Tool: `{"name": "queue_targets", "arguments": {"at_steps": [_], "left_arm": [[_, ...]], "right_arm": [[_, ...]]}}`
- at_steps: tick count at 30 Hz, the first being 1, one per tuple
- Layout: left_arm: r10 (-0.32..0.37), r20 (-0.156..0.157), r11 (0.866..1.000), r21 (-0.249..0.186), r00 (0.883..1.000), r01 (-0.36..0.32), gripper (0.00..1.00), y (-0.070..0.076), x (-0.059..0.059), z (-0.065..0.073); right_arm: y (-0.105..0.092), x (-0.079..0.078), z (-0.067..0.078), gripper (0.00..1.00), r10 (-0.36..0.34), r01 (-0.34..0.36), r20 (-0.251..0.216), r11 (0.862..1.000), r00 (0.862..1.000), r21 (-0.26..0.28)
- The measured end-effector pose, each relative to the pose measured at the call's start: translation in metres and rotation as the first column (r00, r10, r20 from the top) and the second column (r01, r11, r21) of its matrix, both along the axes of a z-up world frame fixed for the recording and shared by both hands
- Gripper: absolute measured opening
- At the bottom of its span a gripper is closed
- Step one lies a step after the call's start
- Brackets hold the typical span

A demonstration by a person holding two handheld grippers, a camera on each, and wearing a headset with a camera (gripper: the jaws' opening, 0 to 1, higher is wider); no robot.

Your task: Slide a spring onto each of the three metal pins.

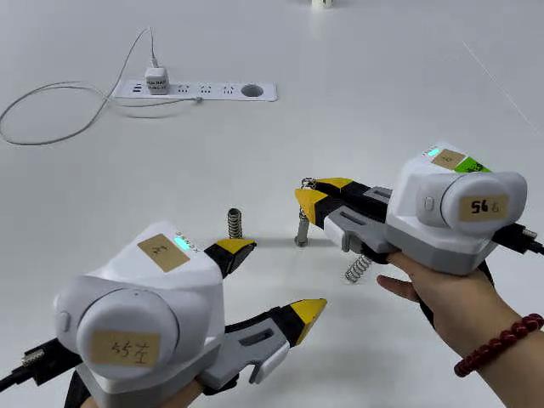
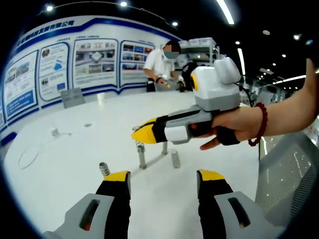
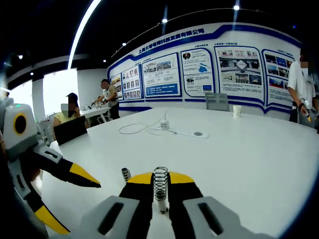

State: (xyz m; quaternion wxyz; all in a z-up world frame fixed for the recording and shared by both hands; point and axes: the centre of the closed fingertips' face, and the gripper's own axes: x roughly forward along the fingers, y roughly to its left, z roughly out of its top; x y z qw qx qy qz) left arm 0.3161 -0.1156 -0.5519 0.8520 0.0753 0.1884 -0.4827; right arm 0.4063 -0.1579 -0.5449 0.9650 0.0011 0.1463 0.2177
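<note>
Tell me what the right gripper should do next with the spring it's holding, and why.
Probably ease the right gripper straight down. Its jaws are shut on the spring, which in the right gripper view stands upright directly over the metal pin, with bare pin showing beneath it. Lowering should slide the spring down the pin.

The left gripper (image 1: 279, 279) sits in the lower left of the head view, its yellow-tipped jaws spread wide and pointing toward the upper right. The right gripper (image 1: 316, 194) comes in from the right of that frame, pointing left and slightly down. In the right gripper view its jaws are drawn close on a spring (image 3: 160, 183) standing between the tips. The right hand (image 1: 425, 285) grips it from beneath, and the forearm (image 1: 510, 365), with a red bead bracelet (image 1: 501, 340) at the wrist, runs to the lower right corner.
</note>
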Motion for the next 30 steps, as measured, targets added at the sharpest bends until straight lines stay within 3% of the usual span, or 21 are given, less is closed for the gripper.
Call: {"name": "queue_targets", "arguments": {"at_steps": [30], "left_arm": [[0.002, -0.013, 1.0, 0.013, 1.0, -0.002, 0.51, 0.002, -0.004, -0.005]], "right_arm": [[0.003, -0.004, -0.033, 0.12, 0.009, -0.017, -0.077, 0.995, 0.997, -0.102]]}}
